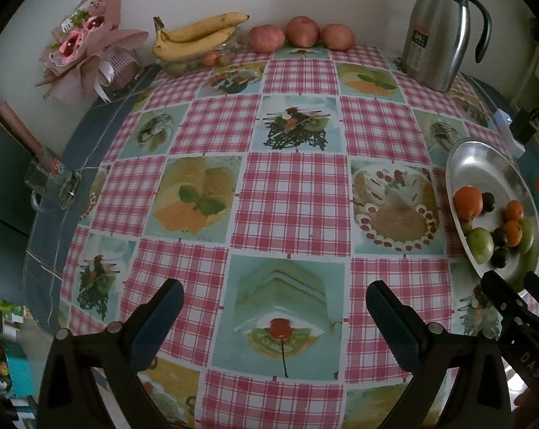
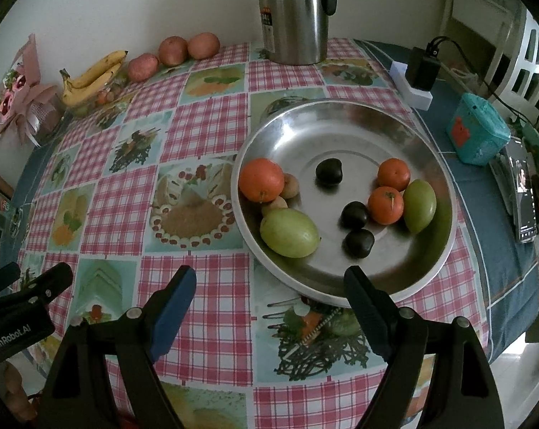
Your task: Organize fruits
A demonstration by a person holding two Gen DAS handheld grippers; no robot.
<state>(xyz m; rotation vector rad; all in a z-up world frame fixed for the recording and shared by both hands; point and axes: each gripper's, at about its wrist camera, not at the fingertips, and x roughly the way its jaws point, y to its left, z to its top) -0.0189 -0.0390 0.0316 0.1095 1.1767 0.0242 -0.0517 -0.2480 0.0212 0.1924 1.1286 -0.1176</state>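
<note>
A steel plate (image 2: 340,132) holds three oranges (image 2: 261,179), two green fruits (image 2: 289,232), three dark plums (image 2: 328,172) and small brown fruits. It shows at the right in the left wrist view (image 1: 473,164). Bananas (image 1: 194,35) and three apples (image 1: 302,31) lie along the far wall. My right gripper (image 2: 269,286) is open and empty, just in front of the plate's near rim. My left gripper (image 1: 274,304) is open and empty over the tablecloth, left of the plate.
A steel thermos jug (image 1: 439,28) stands at the back right. A pink bouquet (image 1: 83,50) lies at the back left. A power strip with charger (image 2: 417,78), a teal box (image 2: 478,130) and a phone (image 2: 524,196) sit right of the plate.
</note>
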